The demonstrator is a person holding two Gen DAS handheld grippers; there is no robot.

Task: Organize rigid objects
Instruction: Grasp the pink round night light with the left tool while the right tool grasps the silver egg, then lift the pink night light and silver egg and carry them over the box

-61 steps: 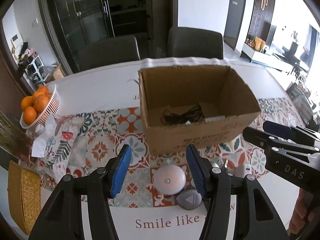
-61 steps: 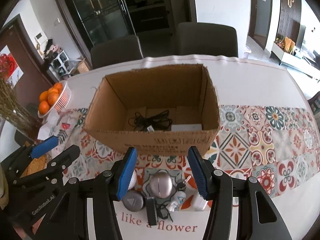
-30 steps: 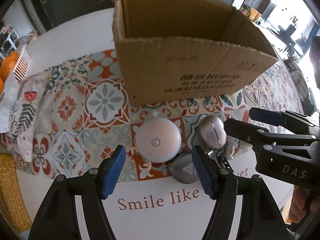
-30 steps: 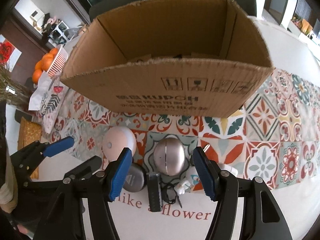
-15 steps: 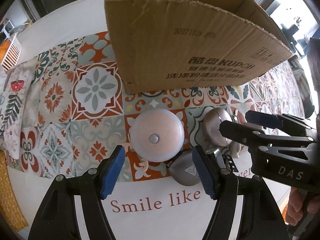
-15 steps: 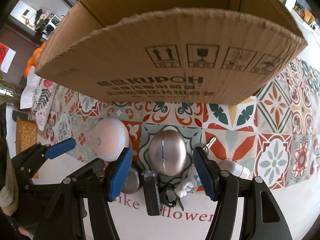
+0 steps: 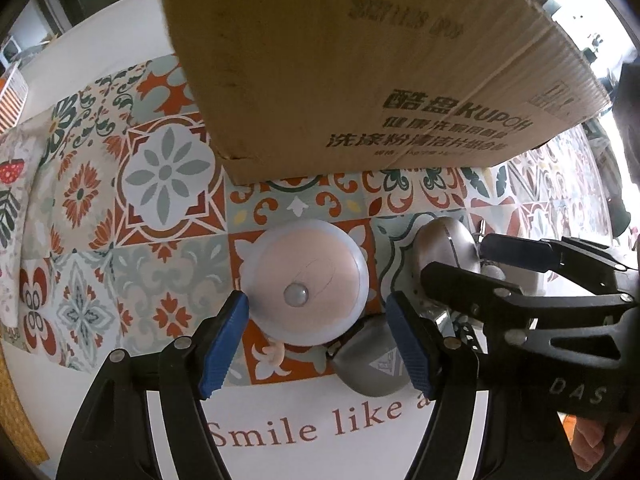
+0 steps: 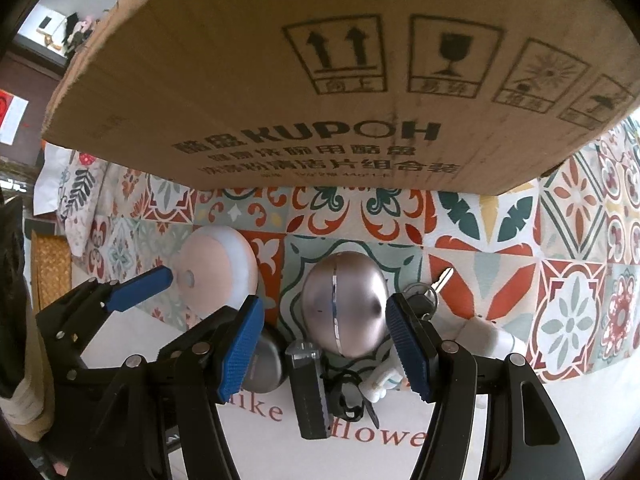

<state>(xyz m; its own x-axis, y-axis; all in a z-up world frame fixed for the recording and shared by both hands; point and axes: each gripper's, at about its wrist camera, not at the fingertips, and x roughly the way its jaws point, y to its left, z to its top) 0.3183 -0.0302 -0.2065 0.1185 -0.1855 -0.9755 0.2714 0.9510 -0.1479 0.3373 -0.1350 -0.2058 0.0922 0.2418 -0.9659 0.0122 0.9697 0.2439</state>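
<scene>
A brown cardboard box [image 7: 360,64] [image 8: 340,80] stands on the patterned table runner. In front of it lie a round pink-and-white lamp [image 7: 305,282] [image 8: 216,268], a silver egg-shaped case [image 8: 344,304] [image 7: 444,248], a grey rounded case [image 7: 370,364] [image 8: 262,360], a black stick-shaped device [image 8: 308,392], a key [image 8: 434,286] and a small white figure [image 8: 380,384]. My left gripper [image 7: 318,344] is open, its blue pads on either side of the lamp's near edge. My right gripper [image 8: 326,350] is open, straddling the silver case.
A white plug-like object [image 8: 492,338] lies right of the silver case. A floral cloth [image 8: 76,196] and a woven mat [image 8: 50,272] lie at the left. The white tablecloth [image 7: 280,432] with printed words runs along the near edge.
Both grippers have come down and forward towards the table. The left now brackets the lamp and the right brackets the silver case. The box now fills the top of both views.
</scene>
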